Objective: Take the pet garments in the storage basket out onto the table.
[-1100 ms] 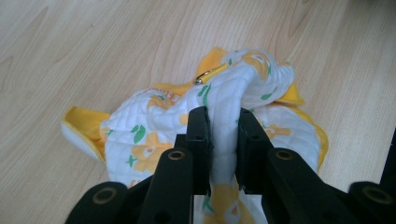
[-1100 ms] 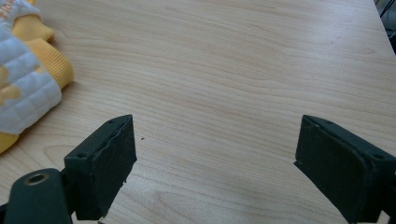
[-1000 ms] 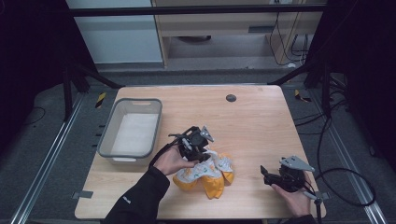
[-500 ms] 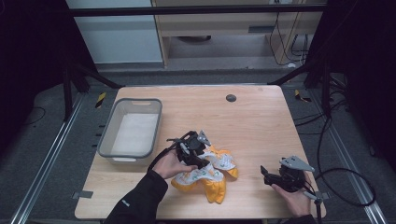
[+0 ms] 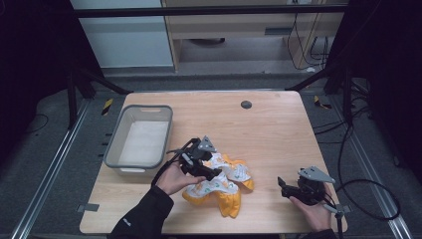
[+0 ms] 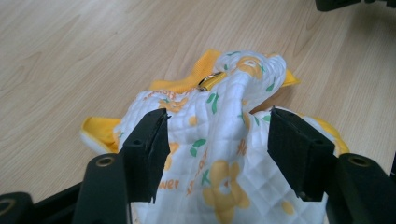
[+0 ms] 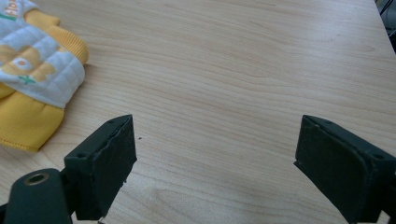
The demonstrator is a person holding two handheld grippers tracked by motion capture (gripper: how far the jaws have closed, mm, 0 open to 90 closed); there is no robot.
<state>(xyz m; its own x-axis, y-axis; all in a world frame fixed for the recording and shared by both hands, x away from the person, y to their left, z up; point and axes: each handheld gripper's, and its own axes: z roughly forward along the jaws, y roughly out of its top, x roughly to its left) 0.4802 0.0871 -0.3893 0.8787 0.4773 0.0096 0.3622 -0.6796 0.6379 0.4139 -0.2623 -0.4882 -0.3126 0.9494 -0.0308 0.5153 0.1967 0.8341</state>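
Setting: dim workroom with pale cabinets at the back, dark framing at both sides, cables on the floor; at centre a light wooden counter point(image 5: 268, 134). Item 1: small quilted white garment with orange-and-green flower print and yellow ribbed trim point(image 5: 225, 183), lying crumpled on the near middle of the counter, just right of the grey plastic bin. Handling, as judged: light, soft, limp; it will sag and unfold when lifted, and the padded cloth compresses readily. A small brass-coloured snap point(image 6: 209, 81) shows on a raised fold. Best hold, as judged: a bunched ridge of the quilted fabric or the thicker ribbed trim, not a single flat layer. Item 2: left claw point(image 6: 217, 140), over the garment; its jaws have just been opening and stand apart, a hump of cloth between them with the pads not pressing on it, so released. Item 3: right claw point(image 7: 215, 154), well apart from the garment at the near right of the counter, jaws wide, bare wood between them, holding nothing. Item 4: grey rectangular plastic bin point(image 5: 117, 144), at the left of the counter, pale inside.
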